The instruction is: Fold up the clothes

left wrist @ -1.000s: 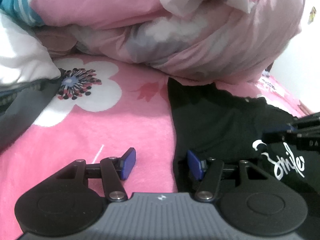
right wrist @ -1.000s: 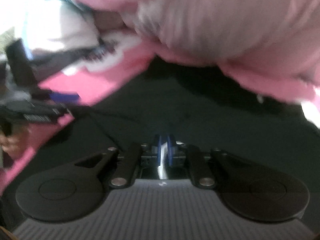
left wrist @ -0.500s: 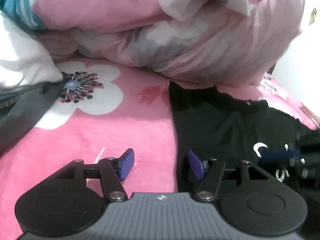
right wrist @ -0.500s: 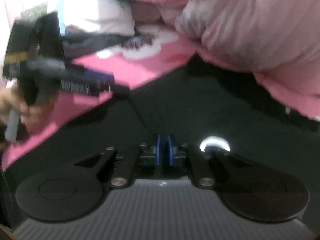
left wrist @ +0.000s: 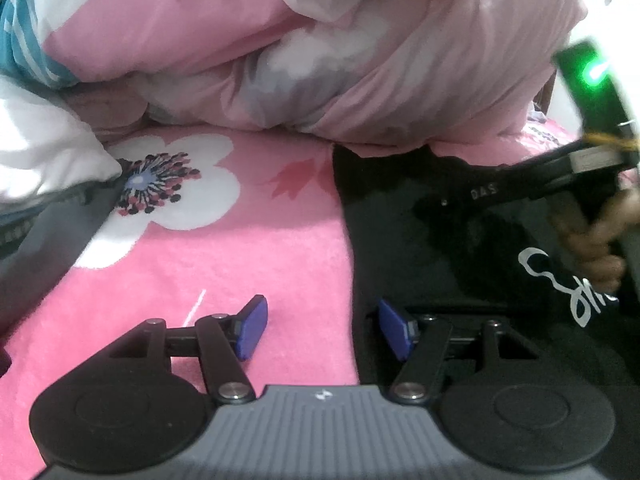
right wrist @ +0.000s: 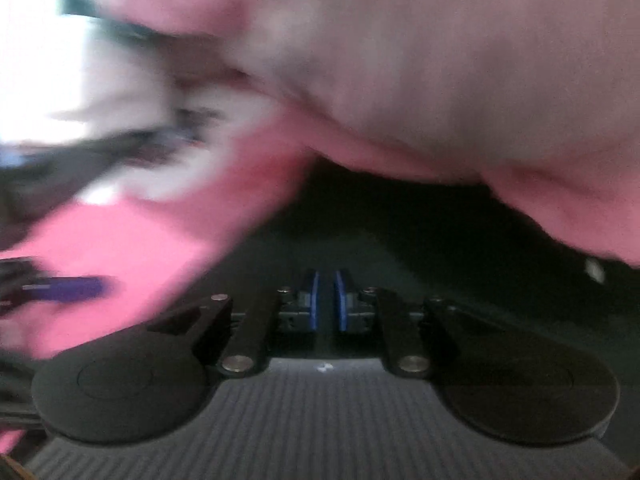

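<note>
my left gripper (left wrist: pixel 320 330) sits low over the bed with its blue-padded fingers spread wide and nothing between them. the left pad hangs over the fuzzy pink blanket (left wrist: pixel 224 264), a plush fleece printed with a big white flower that has a dark speckled centre. the right pad is over the edge of the black t-shirt (left wrist: pixel 432 248), which lies flat on the blanket to the right, its straight left edge running up between my two pads. the shirt is a smooth, matte knit, with curly white lettering (left wrist: pixel 560 284) on its right part.

behind it all bulges a puffy quilt (left wrist: pixel 320 60), pale pink with white and grey patches, creased and soft, touching the top edge of the shirt. a white pillow (left wrist: pixel 44 152) with a teal stripe above it slumps at the far left, over a dark grey cloth (left wrist: pixel 44 256).

my right gripper (right wrist: pixel 325 300) shows in its own blurred view with the blue pads drawn close, a thin gap left between them, over the black shirt; whether any cloth is pinched there i cannot tell. from the left view its black body shows at the right edge, a green light glowing on it, with my right hand (left wrist: pixel 596 240) curled around the handle above the shirt.
</note>
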### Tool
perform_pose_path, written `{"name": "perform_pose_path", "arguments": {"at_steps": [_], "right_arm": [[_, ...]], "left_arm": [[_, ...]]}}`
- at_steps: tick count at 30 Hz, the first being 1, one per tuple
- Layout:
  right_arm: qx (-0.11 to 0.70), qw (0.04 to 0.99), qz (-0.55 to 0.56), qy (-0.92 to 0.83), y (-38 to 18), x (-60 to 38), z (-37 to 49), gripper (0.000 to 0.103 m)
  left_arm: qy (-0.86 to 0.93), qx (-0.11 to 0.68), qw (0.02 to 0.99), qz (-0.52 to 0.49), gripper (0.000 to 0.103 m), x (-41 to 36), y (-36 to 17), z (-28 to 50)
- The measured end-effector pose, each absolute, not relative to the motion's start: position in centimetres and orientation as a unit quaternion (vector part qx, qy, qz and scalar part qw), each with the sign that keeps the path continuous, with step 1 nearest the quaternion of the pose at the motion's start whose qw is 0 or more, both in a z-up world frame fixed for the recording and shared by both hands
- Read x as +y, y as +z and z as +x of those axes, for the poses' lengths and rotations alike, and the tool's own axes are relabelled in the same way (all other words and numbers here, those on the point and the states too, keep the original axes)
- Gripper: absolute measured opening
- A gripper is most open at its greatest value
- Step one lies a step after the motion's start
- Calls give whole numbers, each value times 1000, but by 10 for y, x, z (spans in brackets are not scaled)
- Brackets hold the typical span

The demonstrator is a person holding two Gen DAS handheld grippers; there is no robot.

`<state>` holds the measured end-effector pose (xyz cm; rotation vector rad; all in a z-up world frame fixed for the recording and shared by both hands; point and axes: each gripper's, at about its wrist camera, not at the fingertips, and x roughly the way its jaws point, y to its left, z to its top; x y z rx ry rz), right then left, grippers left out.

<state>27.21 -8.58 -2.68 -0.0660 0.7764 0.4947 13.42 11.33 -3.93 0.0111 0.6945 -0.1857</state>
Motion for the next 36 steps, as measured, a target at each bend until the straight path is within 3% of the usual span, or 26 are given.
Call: {"name": "perform_pose_path", "arguments": {"at_steps": [2,3,10,17,25,36], "right_arm": [[374,904,3,207,-25,-103,283,5],[372,907,14,198,-23,-108,286,10],[353,896,-2,271,-14,-60,298,10],[358,915,31,184,-37,-58,350,7],[377,887,64,260,-31,-43,335,11],[391,882,158,212,-1,-128,300,17]], "left_arm": [[-91,341,936,6,63,113,-39,134],[-91,341,936,7,63,113,-39,134],[-91,341,936,8,63,113,-40,135],[-89,342,936,4,63,113,-40,134],[-88,342,936,5,63,113,-39,134],[-91,344,935,-6,63,116,-39,135]]}}
